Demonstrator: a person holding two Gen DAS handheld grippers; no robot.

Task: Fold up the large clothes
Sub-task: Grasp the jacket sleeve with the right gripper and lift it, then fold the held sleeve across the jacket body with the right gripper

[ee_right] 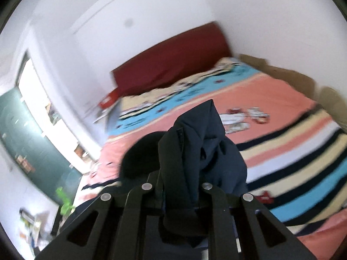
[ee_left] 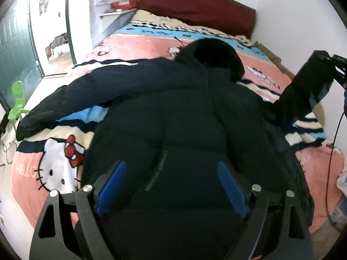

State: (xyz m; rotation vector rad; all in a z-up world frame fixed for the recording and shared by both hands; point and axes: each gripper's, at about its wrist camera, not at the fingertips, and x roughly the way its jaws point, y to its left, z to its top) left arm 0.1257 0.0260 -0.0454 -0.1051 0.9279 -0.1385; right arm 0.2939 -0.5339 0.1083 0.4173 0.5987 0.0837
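Note:
A large black hooded puffer jacket (ee_left: 184, 112) lies back-up on the bed, hood toward the headboard, its left sleeve (ee_left: 82, 91) stretched out flat to the left. My left gripper (ee_left: 171, 184) is open and empty, blue pads wide apart, hovering over the jacket's lower back. My right gripper (ee_right: 180, 195) is shut on the jacket's right sleeve (ee_right: 201, 149) and holds it lifted off the bed; the bunched dark cloth stands up between its fingers. In the left wrist view that gripper (ee_left: 334, 65) shows at the right edge with the sleeve (ee_left: 303, 91) hanging from it.
The bed carries a pink, blue and striped Hello Kitty blanket (ee_left: 58, 162) and a dark red headboard (ee_left: 195, 6). A wall runs along the bed's right side. A green door (ee_left: 15, 43), a green plastic chair (ee_left: 17, 99) and open floor are to the left.

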